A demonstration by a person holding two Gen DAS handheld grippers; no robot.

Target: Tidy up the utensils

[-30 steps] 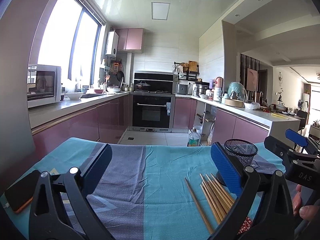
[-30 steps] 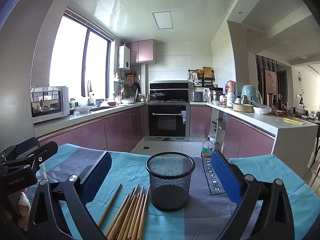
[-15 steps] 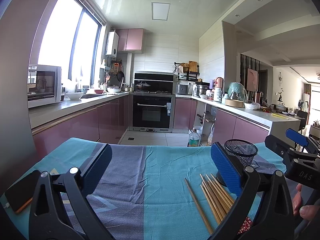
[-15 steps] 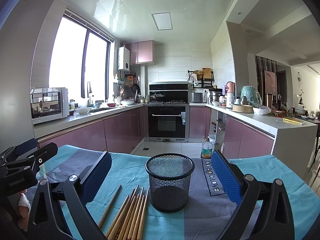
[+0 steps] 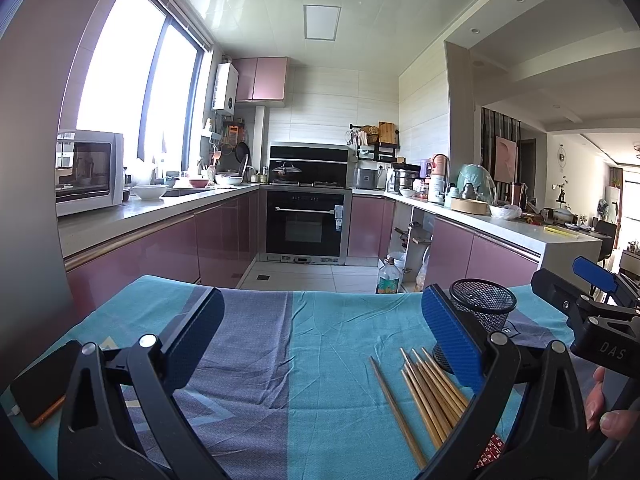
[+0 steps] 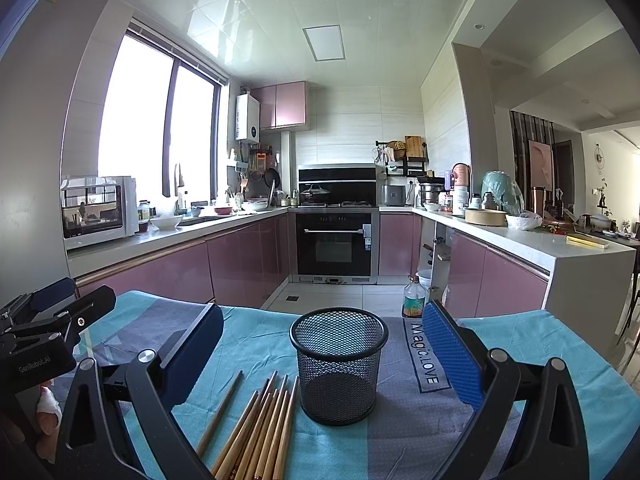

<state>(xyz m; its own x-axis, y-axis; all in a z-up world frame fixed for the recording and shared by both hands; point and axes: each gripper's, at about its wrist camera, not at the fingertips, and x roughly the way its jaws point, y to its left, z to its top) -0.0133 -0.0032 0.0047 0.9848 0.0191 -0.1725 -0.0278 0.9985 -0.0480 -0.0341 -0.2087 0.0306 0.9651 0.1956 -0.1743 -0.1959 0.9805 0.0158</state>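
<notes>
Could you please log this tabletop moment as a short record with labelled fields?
surface: table under a teal and grey-purple striped cloth
container: black wire-mesh cup, upright, seems empty
utensils: brown wooden chopsticks, lying loose on the cloth beside the cup, one apart from the bundle
left tongs: open, holding nothing
right tongs: open, holding nothing, cup straight ahead
other item: dark phone with orange edge at the cloth's left edge

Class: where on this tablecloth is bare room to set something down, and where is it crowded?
Bare: the stretch between the phone and the chopsticks, and right of the mesh cup past the lettering. Crowded: chopsticks lie close beside the cup.
</notes>
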